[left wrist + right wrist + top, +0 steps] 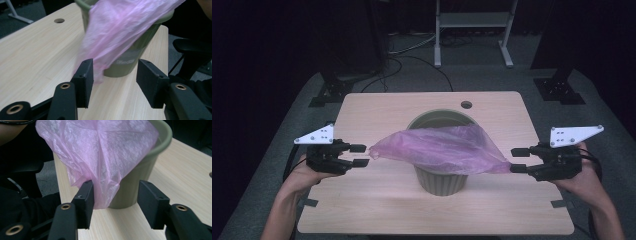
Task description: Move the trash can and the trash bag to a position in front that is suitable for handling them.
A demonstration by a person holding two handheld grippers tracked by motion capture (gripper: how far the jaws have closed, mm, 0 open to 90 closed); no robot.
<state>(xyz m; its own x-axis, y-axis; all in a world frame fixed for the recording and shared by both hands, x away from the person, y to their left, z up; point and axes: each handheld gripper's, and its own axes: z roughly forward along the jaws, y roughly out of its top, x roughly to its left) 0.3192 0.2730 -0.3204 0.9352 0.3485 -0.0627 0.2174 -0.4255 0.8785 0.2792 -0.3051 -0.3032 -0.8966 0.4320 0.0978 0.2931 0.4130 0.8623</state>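
Observation:
A pink plastic bag (442, 147) lies across the top of an olive-green bin (441, 179) that stands mid-table. Its two pointed ends stick out sideways past the rim. My left gripper (360, 155) is open just left of the bag's left tip. My right gripper (518, 160) is open at the right tip. In the left gripper view the bag (120, 30) hangs down beside one pad of the left gripper (115, 72), with the bin (125, 65) behind it. In the right gripper view the bag (100, 152) droops against one pad of the right gripper (115, 192), in front of the bin (140, 177).
The wooden table (362, 200) has a round cable hole (466, 105) near its far edge. Beyond it stand a white metal frame (472, 30) and dark stands on grey floor. A black chair (192, 47) sits past the table's side.

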